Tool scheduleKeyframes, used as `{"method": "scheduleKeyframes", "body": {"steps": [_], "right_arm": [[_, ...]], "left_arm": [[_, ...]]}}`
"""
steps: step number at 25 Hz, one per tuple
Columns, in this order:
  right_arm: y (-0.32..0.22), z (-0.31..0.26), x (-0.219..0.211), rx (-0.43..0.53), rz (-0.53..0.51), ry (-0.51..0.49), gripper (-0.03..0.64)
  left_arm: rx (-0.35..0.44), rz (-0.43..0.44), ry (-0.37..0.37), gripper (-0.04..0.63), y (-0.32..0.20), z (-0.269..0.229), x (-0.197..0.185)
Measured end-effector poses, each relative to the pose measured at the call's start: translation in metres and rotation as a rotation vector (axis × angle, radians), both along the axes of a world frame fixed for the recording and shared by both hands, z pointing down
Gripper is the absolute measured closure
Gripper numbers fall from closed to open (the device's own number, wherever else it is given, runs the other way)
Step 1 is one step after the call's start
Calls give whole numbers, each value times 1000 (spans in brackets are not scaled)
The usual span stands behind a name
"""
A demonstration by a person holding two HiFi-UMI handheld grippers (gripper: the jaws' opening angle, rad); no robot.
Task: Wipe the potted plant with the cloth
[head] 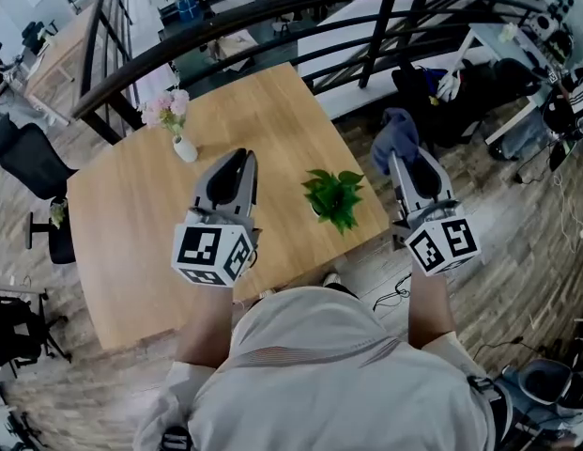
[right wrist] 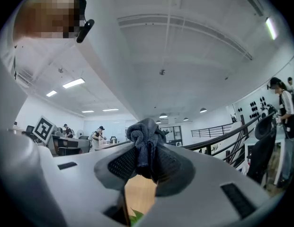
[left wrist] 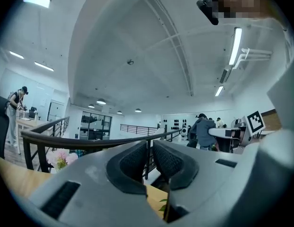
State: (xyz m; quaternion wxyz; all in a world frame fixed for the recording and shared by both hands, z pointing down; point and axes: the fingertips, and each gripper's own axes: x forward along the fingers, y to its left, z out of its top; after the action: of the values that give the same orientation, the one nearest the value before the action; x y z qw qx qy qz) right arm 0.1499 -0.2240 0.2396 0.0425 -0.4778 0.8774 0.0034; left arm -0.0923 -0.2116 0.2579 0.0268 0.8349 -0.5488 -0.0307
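At the middle of the head view we have the wooden table, and the potted plant stands on it near the right-hand edge, lying between our two grippers in the frame and touched by neither. We judge it light and easy to tip: the leaves look thin and soft, and the pot is almost hidden under them, so we would steady it low at the pot and stroke each leaf from the stem outward, gently. The cloth shows right of centre, off the table's edge, as a grey-blue bundle. It looks soft and limp, so it should mould round a leaf without scratching, though a loose fold could snag. It is best pinched where it is bunched thickest. The right gripper already has it that way, its jaws clenched on the cloth, whose wad bulges out above the pads. The left gripper, at lower centre over the table, carries nothing. Its jaws stand only a narrow slit apart, with the railing showing through the gap.
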Motion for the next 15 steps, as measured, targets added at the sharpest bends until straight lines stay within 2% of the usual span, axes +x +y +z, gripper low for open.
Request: {"method": "scheduleKeyframes", "body": {"steps": [15], "right_arm": [[2,-7,-26,4,-52,-22,466]], "left_arm": [[3,10,57,549,6,3,-10]]}}
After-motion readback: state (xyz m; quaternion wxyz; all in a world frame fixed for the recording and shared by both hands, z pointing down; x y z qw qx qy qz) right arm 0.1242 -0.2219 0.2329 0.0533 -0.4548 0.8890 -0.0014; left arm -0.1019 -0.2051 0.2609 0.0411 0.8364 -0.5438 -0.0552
